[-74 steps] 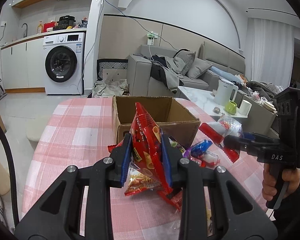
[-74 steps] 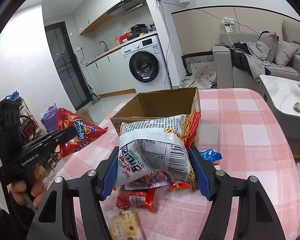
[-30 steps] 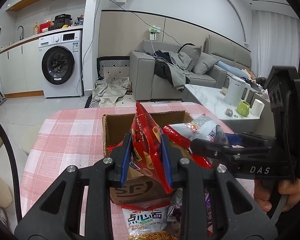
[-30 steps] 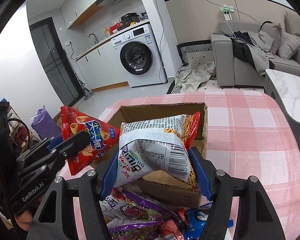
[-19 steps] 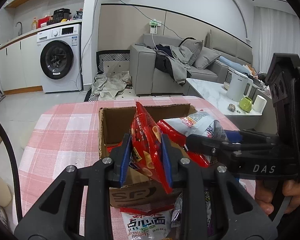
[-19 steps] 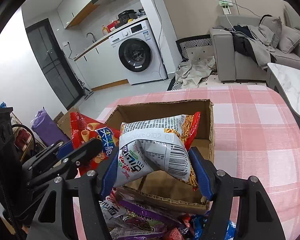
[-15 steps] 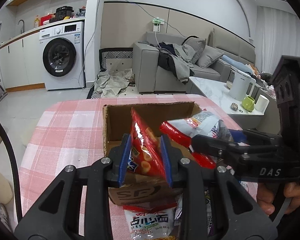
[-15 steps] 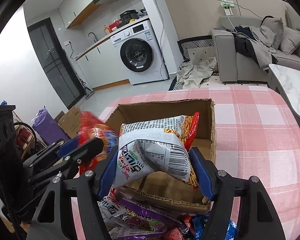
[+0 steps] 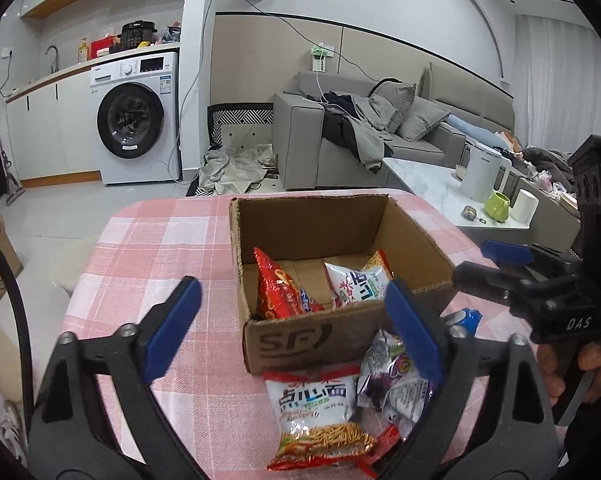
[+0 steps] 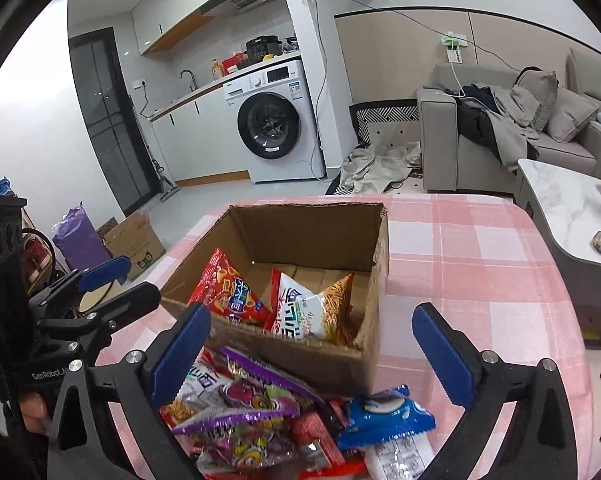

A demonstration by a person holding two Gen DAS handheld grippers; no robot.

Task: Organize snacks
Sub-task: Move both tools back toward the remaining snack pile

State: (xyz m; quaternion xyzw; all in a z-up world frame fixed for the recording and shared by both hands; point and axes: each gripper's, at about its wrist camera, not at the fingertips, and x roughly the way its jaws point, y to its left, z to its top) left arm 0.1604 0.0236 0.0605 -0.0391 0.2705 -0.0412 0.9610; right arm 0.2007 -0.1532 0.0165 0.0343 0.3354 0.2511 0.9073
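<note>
An open cardboard box stands on the pink checked tablecloth; it also shows in the right wrist view. Inside it lie a red snack bag and a white noodle snack bag. My left gripper is open and empty just in front of the box. My right gripper is open and empty above the box's near edge. A pile of loose snacks lies in front of the box: a white noodle bag, a purple bag, a blue bag.
The right gripper's body is at the right of the box, the left one's body at the left. The pink tablecloth extends left of and behind the box. A marble side table with a kettle stands beyond the table's right edge.
Both grippers have opened and let go of their bags. The red bag and the white noodle bag have dropped into the box. Both grippers have drawn back a little.
</note>
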